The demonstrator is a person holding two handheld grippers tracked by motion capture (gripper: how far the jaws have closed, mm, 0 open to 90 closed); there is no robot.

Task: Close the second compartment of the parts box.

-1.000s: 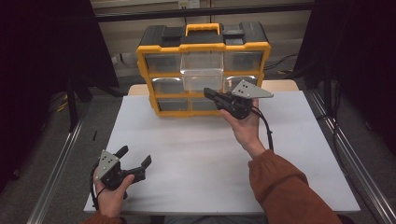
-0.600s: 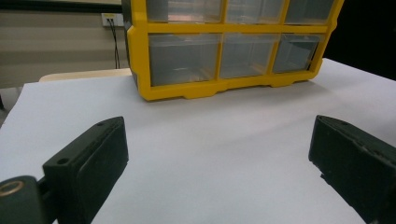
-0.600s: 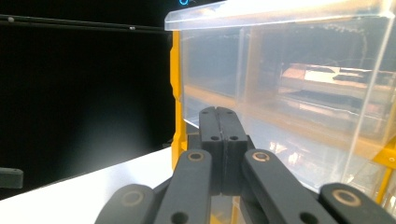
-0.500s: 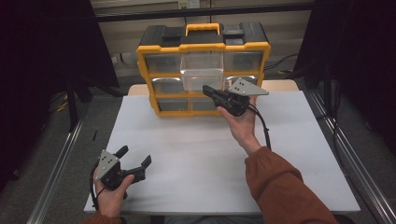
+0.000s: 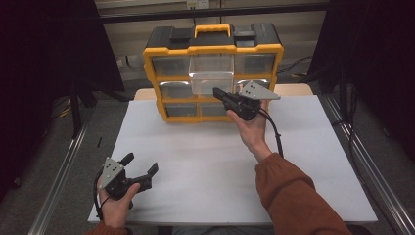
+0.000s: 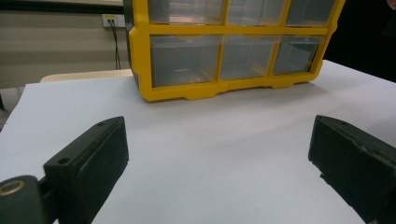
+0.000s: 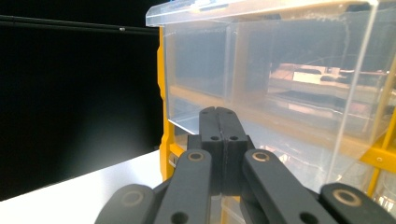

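I am working in what looks like a lab or test workshop, not a home. My bench [image 5: 303,161] is covered with a plain white sheet and stands between metal rails [image 5: 63,181] on a grey floor. Black curtains [image 5: 44,58] hang on both sides, under a dark metal bar across the back. A yellow and black parts organiser [image 5: 213,49] with clear drawers stands at the far edge. Behind it a beige wall carries a power outlet [image 6: 111,20] with cables plugged in.

Bare table [image 5: 205,161] lies open in front; the organizer [image 5: 213,73] with its pulled-out drawer [image 5: 211,81] blocks the far edge
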